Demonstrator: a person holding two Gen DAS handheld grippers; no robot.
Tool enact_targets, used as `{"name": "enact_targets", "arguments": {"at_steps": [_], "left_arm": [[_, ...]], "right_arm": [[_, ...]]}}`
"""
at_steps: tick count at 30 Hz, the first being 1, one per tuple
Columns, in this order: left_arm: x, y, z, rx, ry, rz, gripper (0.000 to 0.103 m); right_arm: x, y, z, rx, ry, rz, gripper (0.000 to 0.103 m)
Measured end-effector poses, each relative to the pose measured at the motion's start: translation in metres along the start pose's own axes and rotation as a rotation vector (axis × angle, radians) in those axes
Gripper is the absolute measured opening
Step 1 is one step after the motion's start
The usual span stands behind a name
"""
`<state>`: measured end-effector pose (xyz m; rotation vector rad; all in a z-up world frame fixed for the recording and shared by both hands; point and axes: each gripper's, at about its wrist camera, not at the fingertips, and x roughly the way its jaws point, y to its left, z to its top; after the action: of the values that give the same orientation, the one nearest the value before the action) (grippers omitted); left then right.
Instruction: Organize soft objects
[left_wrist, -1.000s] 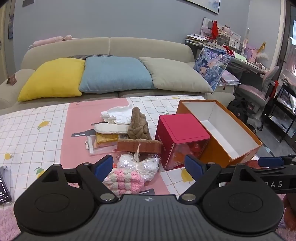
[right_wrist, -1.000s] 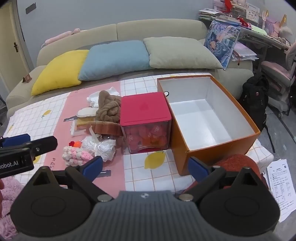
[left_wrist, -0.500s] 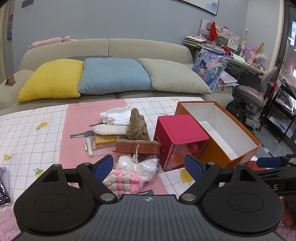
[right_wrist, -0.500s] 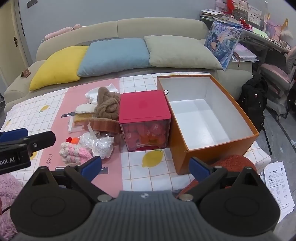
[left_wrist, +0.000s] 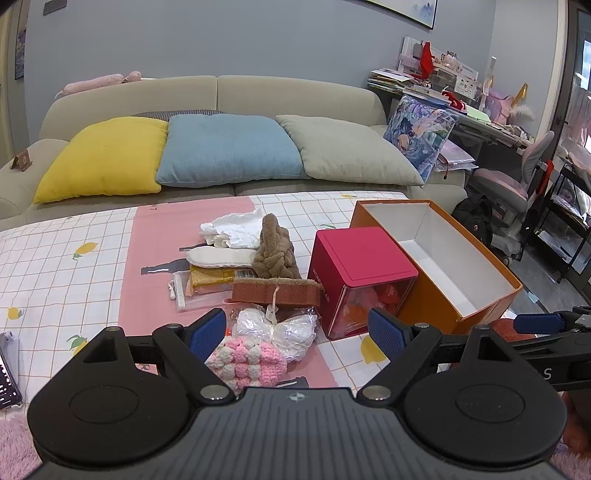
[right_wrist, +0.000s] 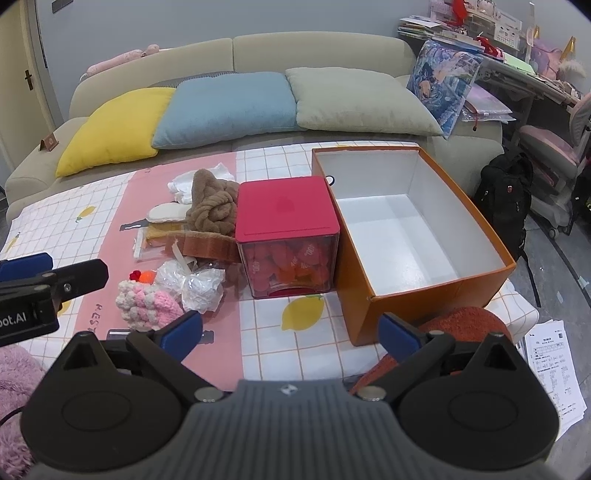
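Largest item: open orange cardboard box with white lining (right_wrist: 413, 236), empty, at 1 o'clock from the right gripper (right_wrist: 291, 332) and 2 o'clock from the left gripper (left_wrist: 297, 330). Its long axis runs away from both cameras toward the beige sofa (left_wrist: 218, 96). Probable destination for the soft things; the right gripper is the nearer one to it.

Red-lidded clear plastic cube (right_wrist: 288, 232), holding red-orange pieces, stands touching the box's left wall. It sits between the pile and the box, so a direct low carry from the pile to the box is blocked; judgement: lift over it.

Soft pile lies on the pink strip of the checked lemon-print tablecloth (left_wrist: 66, 266), at 12 o'clock from the left gripper, 10–11 o'clock from the right. Far to near:
- white crumpled cloth (left_wrist: 232, 229)
- brown braided plush knot (left_wrist: 275, 251)
- white fleecy insole (left_wrist: 218, 256), long axis left–right
- rust-brown felt strip (left_wrist: 275, 291), long axis left–right
- clear crinkled plastic bag with white filling (left_wrist: 280, 328)
- pink-and-white crocheted bobble piece (left_wrist: 247, 360), just ahead of the left gripper's left finger, nearest of all.

Rust-red fuzzy round item (right_wrist: 465, 325) lies at the box's near corner, beside the right gripper's right finger.

Both grippers: fingers spread wide, nothing between them. Left gripper is better placed for the crocheted piece.
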<state>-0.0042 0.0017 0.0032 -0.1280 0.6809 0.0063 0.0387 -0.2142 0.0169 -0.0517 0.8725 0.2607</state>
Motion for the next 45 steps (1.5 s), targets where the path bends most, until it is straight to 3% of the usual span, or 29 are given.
{"name": "enact_targets", "arguments": {"at_steps": [45], "left_arm": [[0.0026,-0.0008,-0.0035,0.006,0.007,-0.002,0.101]], "right_arm": [[0.0085,0.0012,-0.0007,-0.006,0.049,-0.030,0.100]]}}
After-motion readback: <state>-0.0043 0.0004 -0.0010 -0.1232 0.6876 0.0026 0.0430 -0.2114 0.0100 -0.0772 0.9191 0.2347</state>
